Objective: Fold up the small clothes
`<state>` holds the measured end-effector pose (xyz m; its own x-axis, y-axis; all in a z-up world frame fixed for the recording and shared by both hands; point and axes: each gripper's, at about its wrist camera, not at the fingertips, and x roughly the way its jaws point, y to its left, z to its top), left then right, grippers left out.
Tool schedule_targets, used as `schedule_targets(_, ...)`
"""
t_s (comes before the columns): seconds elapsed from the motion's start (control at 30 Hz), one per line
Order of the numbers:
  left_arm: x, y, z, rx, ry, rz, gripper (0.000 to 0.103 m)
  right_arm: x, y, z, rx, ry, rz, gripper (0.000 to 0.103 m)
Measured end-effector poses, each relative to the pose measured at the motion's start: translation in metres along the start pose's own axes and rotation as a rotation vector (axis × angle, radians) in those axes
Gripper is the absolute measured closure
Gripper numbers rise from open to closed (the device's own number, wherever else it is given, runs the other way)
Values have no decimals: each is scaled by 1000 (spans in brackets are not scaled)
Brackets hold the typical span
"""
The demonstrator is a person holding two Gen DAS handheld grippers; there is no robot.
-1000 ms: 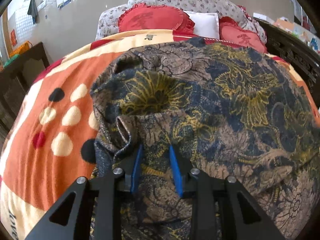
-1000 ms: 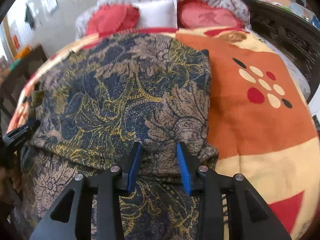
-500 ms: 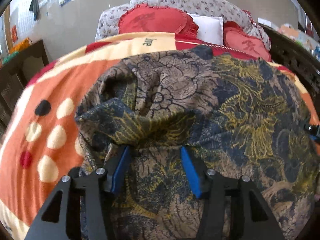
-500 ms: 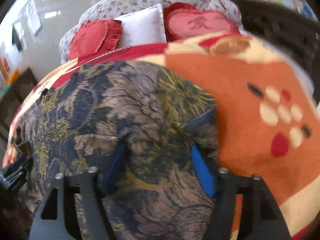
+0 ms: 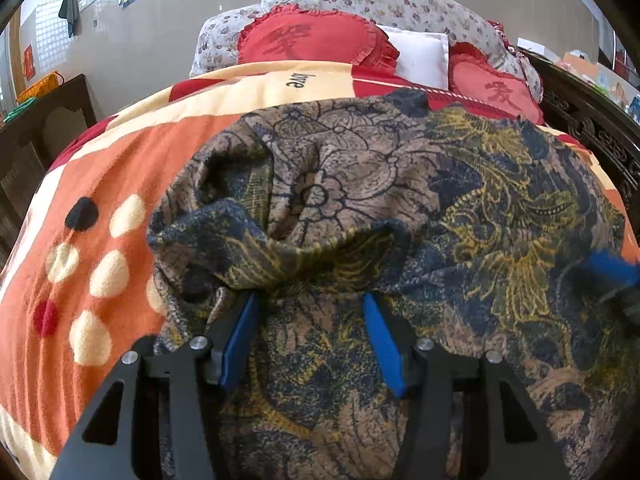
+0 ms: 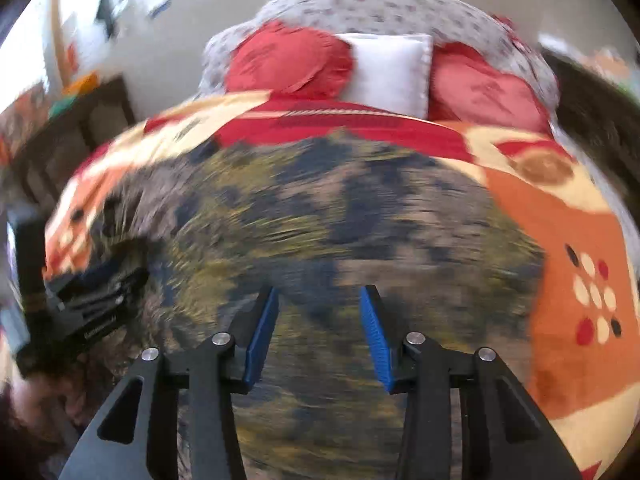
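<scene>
Since 1 s ago both claws spread wider & cloth bunched up.

L wrist: left claw (image 5: 308, 300) wide, holding nothing; garment (image 5: 400, 208) on blanket (image 5: 100, 184), ridge at 12, long axis 9–3.

R wrist: blurred; right claw (image 6: 318, 292) wide, garment (image 6: 320, 208) at 12.

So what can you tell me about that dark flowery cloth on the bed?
The flowery cloth is a soft, knit-looking garment printed with brown, navy and yellow flowers and leaves. It lies rumpled on the orange spotted blanket, its near-left part bunched into a raised fold. The left gripper sits open with its blue fingers either side of the fabric below that fold. The right gripper is open over the cloth too, though that view is blurred.
</scene>
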<state>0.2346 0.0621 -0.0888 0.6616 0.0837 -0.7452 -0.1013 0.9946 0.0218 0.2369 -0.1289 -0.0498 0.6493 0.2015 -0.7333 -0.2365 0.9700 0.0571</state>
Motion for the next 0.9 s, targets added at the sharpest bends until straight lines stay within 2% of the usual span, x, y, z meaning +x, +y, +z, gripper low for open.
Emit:
schedule_targets(0.03, 1, -1, 0, 2, 2, 3, 45, 15, -3, -7, 15, 37, -13, 54)
schedule_targets(0.1, 1, -3, 0, 9, 3, 12, 45, 21, -7, -15, 13, 0, -3, 54)
schedule_targets(0.17, 2, -3, 0, 9, 4, 14, 44, 20, -4, -13, -6, 18, -23, 54)
schedule_targets(0.27, 2, -3, 0, 8, 4, 8, 44, 2, 6, -5, -30, 45, -43, 54)
schedule_targets(0.37, 2, -3, 0, 11, 4, 10, 44, -35, 4, -28, 20, 6, -7, 54)
schedule_targets(0.43, 2, -3, 0, 15, 4, 13, 44, -27, 1, -54, 47, 102, -51, 53)
schedule_targets(0.47, 2, -3, 0, 15, 3, 13, 44, -25, 1, -72, 42, 85, -48, 52)
schedule_targets(0.5, 2, -2, 0, 15, 3, 13, 44, -28, 1, -81, 27, 22, -44, 53)
schedule_targets(0.6, 2, -2, 0, 17, 2, 14, 44, -26, 3, -79, 52, 14, -64, 51)
schedule_targets(0.7, 2, -2, 0, 15, 3, 11, 44, -27, 13, -79, 7, -4, -123, 50)
schedule_targets(0.9, 0, -2, 0, 15, -1, 10, 44, -30, 6, -81, 50, -18, -67, 49)
